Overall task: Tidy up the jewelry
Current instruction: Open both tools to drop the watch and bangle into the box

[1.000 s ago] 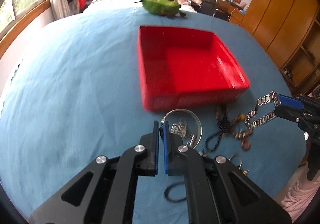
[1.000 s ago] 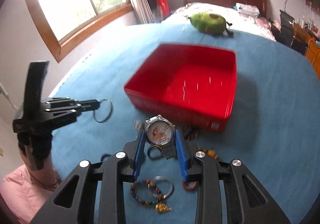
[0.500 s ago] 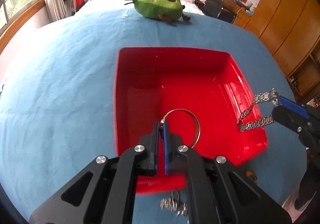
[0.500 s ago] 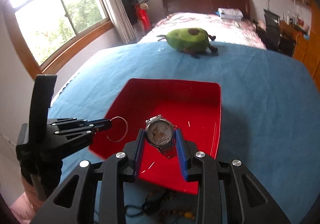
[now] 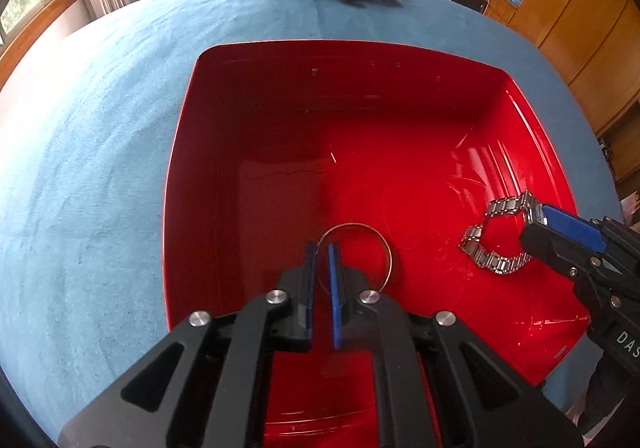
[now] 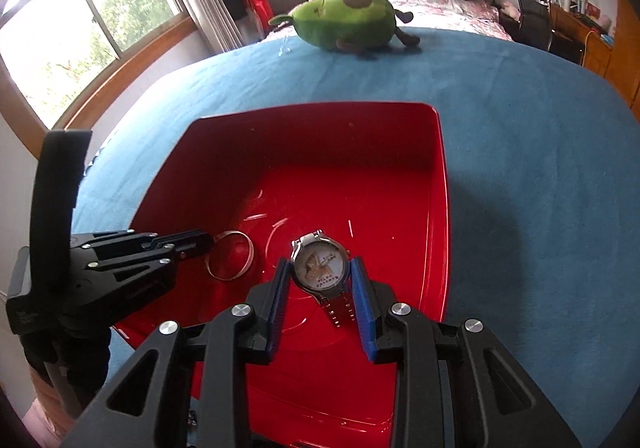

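**Both pieces over the tray, release pending**

Risk: left gripper (image 5: 321, 248) has just been cracking open; the bangle (image 5: 358, 252) sits between barely parted pads and may snag or bounce on the red tray (image 5: 192, 167). Right gripper (image 6: 320, 268) clamps the watch (image 6: 320, 266) by its case; the band dangles low over the tray floor. Both point steeply down.

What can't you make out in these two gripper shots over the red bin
- Left wrist view: watch face, turned away; only its band shows.
- Left wrist view: bangle near edge, behind the left gripper, whose jaws have just been opening.
- Right wrist view: dial lettering on the watch, too small.
- Both views: red bin near rim, behind gripper bodies.
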Available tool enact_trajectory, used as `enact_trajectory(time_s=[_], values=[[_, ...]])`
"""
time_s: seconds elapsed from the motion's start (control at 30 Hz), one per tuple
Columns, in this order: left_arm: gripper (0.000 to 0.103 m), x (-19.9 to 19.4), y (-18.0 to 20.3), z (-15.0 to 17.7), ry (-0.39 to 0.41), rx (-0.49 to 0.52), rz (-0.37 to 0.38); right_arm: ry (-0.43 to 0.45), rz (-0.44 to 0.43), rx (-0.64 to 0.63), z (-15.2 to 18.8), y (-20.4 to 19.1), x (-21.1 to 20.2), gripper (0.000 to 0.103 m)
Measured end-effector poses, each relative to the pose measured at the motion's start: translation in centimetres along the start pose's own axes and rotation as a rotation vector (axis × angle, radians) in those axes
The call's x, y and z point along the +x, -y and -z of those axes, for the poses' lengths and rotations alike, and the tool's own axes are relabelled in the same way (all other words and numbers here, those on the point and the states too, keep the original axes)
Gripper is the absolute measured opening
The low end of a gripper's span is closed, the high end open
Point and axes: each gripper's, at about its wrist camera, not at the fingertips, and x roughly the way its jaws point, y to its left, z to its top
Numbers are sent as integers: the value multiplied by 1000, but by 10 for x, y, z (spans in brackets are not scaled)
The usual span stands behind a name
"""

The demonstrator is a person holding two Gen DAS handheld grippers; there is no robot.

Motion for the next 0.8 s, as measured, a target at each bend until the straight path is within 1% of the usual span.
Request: enact_trajectory(time_s=[0.03,0.07,0.13,0.2,0.3,0.37,0.4,0.43,0.5,0.57,0.63,0.73,0.8], values=[[11,-1,0,0,3,3,3,8,-1,-6,1,-1,-2,32],[12,-2,0,0,6,5,5,12,-4,-7,0,-2,-5,34],[23,-10,1,1,23,12,13,31,-10,-5,2,-3,-13,41],[27,-24,2,5,50,18,12,48,-11,-7,2,-4,-20,41],[27,-44,4,10,80,24,20,75,-19,-10,4,-7,-34,41],[29,-58,5,14,95,21,27,92,-15,-14,7,-9,-44,41],[37,-66,5,18,105,18,34,95,-15,-13,7,-9,-46,41],[47,-71,5,21,113,15,36,99,-17,-9,10,-9,-51,41],[54,-83,7,31,138,16,31,106,-12,-10,14,-10,-57,42],[60,-94,9,44,151,31,27,109,-3,-13,20,-10,-63,46],[72,-101,8,56,154,32,30,111,4,-13,30,-10,-70,48],[81,-108,7,78,158,41,9,114,6,-13,43,-7,-80,50],[85,-108,5,88,151,42,1,114,8,-8,51,-4,-85,51]])
